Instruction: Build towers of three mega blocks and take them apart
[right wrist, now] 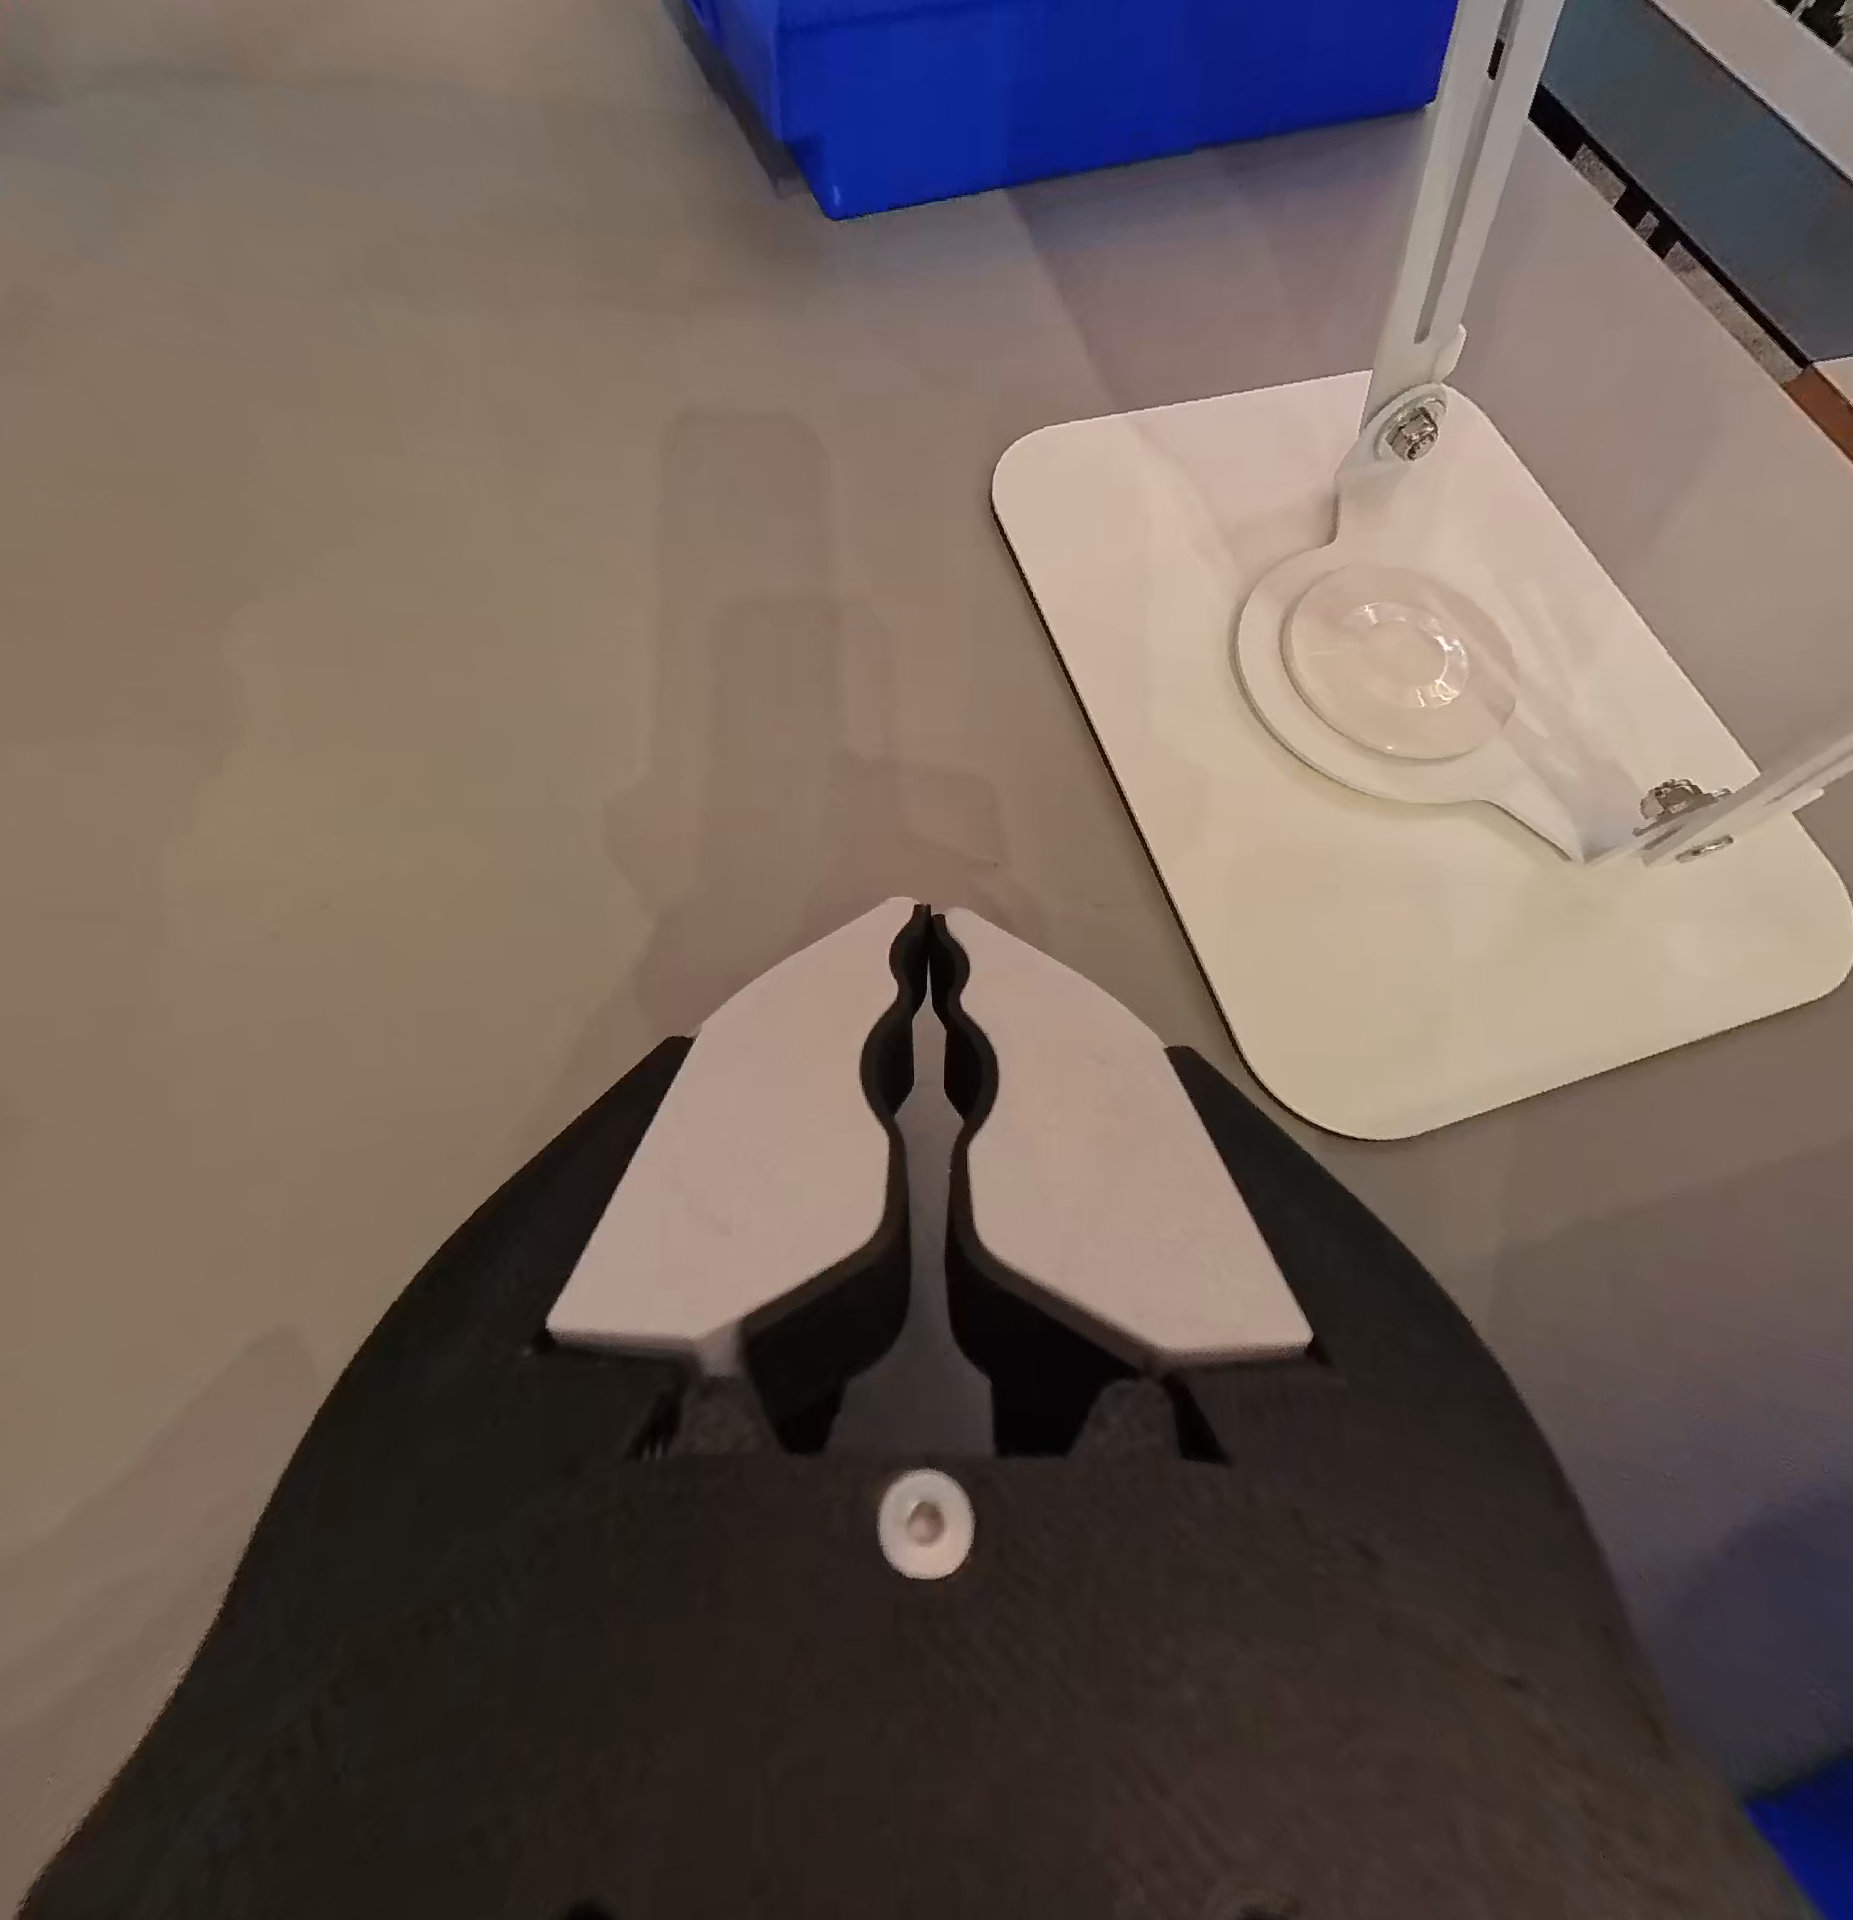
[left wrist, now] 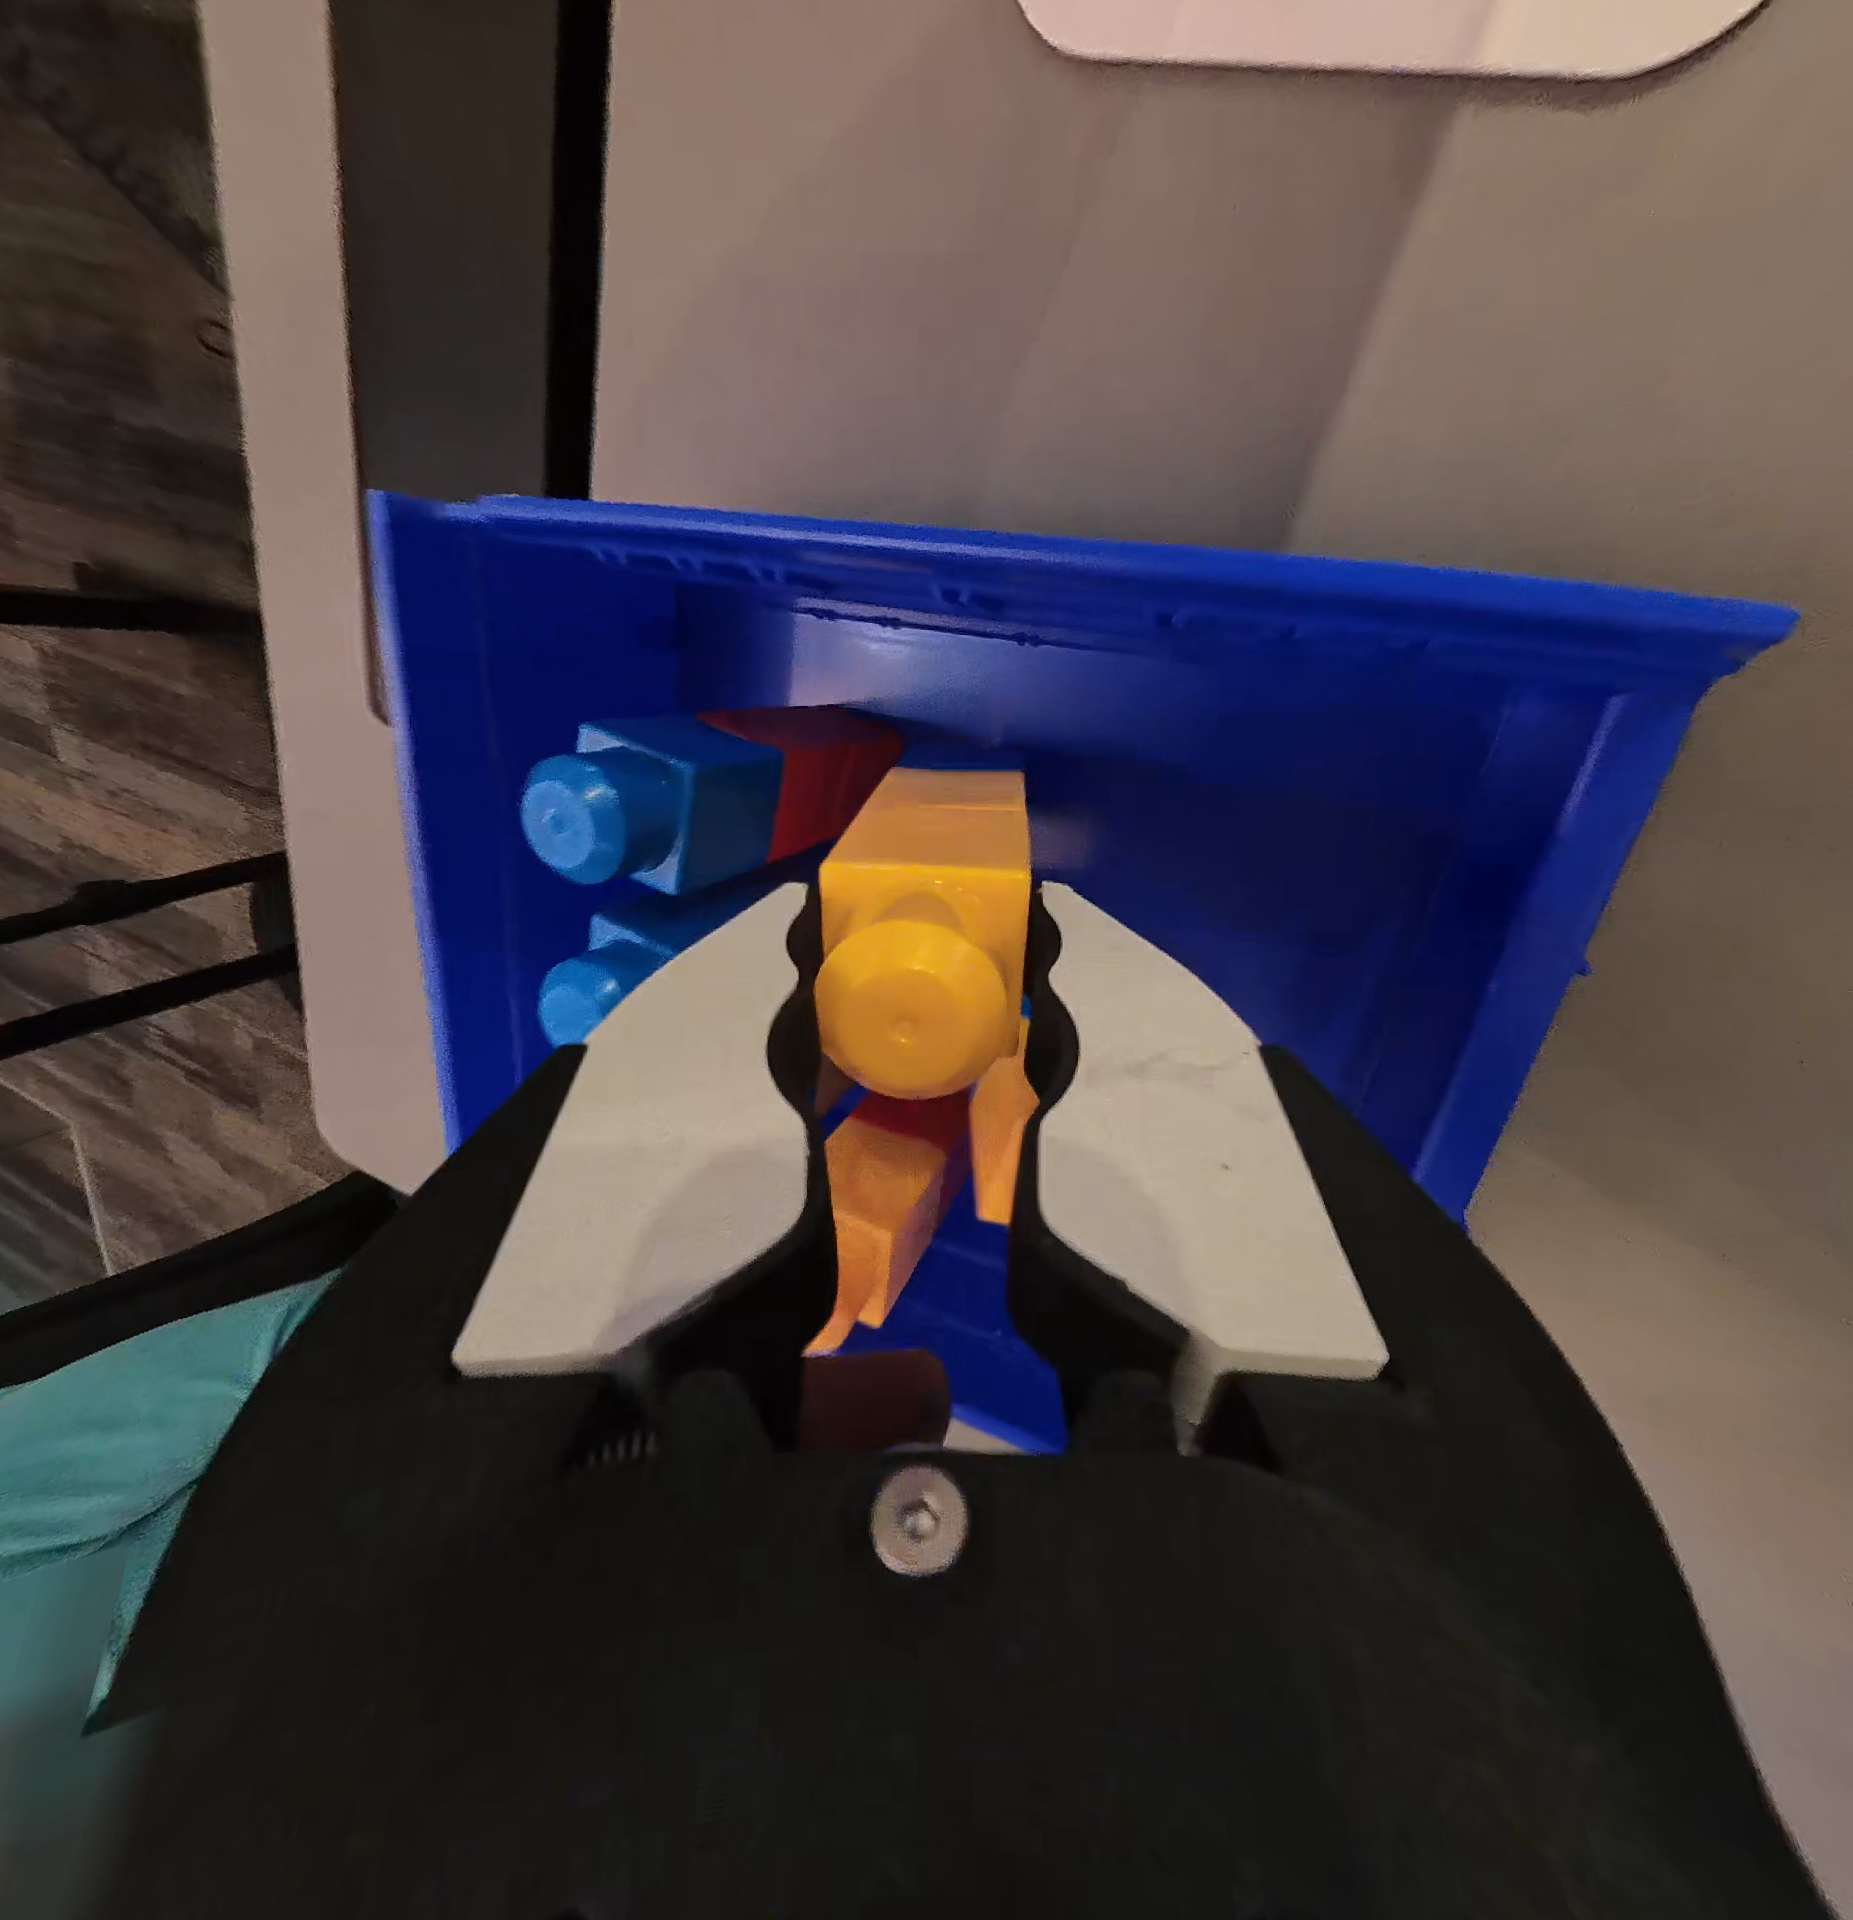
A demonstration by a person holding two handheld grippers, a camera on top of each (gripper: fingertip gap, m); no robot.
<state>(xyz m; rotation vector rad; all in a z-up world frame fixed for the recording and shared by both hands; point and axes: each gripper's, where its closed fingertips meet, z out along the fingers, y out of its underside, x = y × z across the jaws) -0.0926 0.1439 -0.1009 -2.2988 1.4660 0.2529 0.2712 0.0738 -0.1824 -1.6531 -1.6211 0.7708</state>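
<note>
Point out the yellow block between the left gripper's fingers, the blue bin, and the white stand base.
yellow block [left wrist: 922,883]: left wrist view, its square body.
blue bin [left wrist: 1265,665]: left wrist view, back wall.
white stand base [right wrist: 1421,987]: right wrist view, bare plate.

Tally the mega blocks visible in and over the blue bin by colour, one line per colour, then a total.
Yellow: 3, one between the left gripper's fingers, two below it in the blue bin
Blue: 2
Red: 2 visible
Total: 7 visible; the gripper may hide more.
</note>
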